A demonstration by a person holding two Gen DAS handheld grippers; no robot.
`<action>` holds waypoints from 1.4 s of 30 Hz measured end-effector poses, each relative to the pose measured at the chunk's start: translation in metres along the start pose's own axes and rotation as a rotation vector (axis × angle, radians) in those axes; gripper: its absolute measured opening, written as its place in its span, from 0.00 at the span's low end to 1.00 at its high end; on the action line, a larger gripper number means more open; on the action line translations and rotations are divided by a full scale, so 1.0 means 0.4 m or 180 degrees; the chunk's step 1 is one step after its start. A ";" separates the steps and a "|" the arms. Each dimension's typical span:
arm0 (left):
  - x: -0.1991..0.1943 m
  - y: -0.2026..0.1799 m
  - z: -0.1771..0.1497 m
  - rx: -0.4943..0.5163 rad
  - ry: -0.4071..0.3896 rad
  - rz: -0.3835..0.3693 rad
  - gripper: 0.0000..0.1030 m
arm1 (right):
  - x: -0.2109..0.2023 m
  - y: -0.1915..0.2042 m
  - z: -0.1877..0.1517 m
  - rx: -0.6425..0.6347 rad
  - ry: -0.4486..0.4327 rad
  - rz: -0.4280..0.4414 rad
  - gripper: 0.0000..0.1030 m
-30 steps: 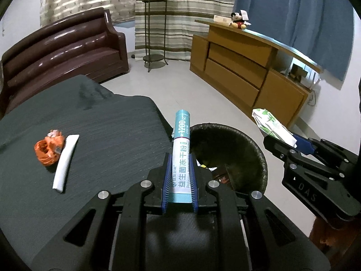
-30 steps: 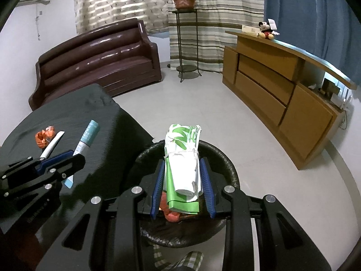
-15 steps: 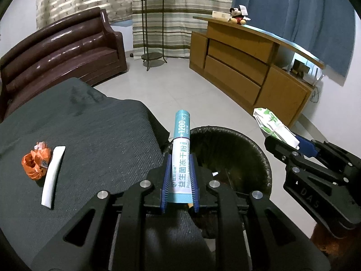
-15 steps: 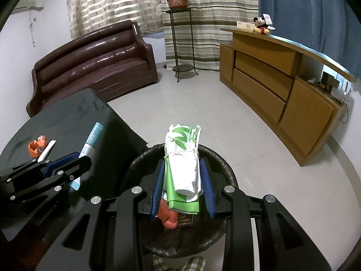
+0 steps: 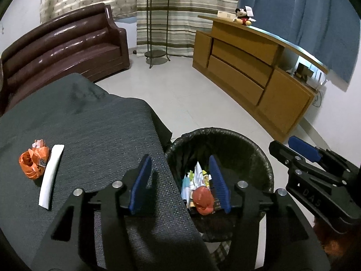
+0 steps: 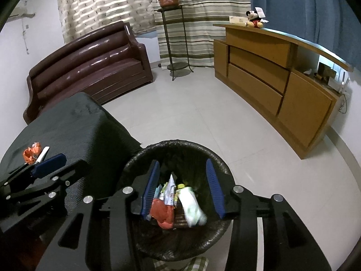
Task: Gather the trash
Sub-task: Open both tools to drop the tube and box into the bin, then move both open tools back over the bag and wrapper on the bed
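Note:
A black-lined trash bin (image 5: 227, 136) (image 6: 180, 145) stands on the floor by the dark-clothed table (image 5: 90, 124). My left gripper (image 5: 179, 169) hangs over the table edge and the bin, its jaws opening with nothing between them. My right gripper (image 6: 183, 176) hovers above the bin, jaws also opening and empty. Inside the bin lie a white-green packet (image 6: 191, 205), a teal tube (image 5: 186, 187), red-orange wrappers (image 5: 203, 199) and other scraps. On the table rest a crumpled orange wrapper (image 5: 32, 161) (image 6: 30, 153) and a white strip (image 5: 50, 176) (image 6: 42, 154).
A brown leather sofa (image 5: 63, 49) stands beyond the table. A wooden sideboard (image 5: 259, 74) with a plush toy (image 5: 243, 18) runs along the right wall. A metal plant stand (image 5: 155, 29) is by the striped curtains. Pale tiled floor (image 6: 203, 113) lies between them.
Both grippers have let go: the teal tube left the left jaws and the white-green packet left the right jaws, and both now lie in the bin. The jaws stand wider.

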State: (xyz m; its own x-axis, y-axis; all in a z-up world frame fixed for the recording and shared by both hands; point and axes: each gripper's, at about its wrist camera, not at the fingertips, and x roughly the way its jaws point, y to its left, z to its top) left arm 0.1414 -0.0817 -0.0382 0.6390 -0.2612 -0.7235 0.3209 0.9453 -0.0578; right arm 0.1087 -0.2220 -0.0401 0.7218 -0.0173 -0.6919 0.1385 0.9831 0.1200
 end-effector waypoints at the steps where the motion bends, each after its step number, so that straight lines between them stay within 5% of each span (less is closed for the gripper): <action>1: -0.003 0.002 0.001 -0.0007 -0.0007 0.0005 0.53 | 0.000 0.001 0.001 0.0001 0.0000 0.0001 0.44; 17: -0.100 0.141 -0.021 -0.0270 -0.0138 0.0279 0.59 | -0.008 0.058 0.005 -0.0054 0.0019 0.0144 0.56; 32: -0.216 0.416 -0.123 -0.0686 -0.0165 0.0938 0.65 | -0.014 0.311 0.003 -0.0461 0.0121 0.0651 0.59; 42: -0.278 0.549 -0.202 -0.0923 -0.0120 0.1160 0.65 | 0.001 0.509 -0.025 -0.0732 0.0335 0.0962 0.59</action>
State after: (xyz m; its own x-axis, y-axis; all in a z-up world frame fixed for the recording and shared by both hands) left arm 0.0844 0.1708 -0.0259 0.7005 0.0964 -0.7071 -0.1345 0.9909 0.0018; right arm 0.1303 -0.0198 -0.0232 0.6317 0.2862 -0.7204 -0.2337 0.9564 0.1750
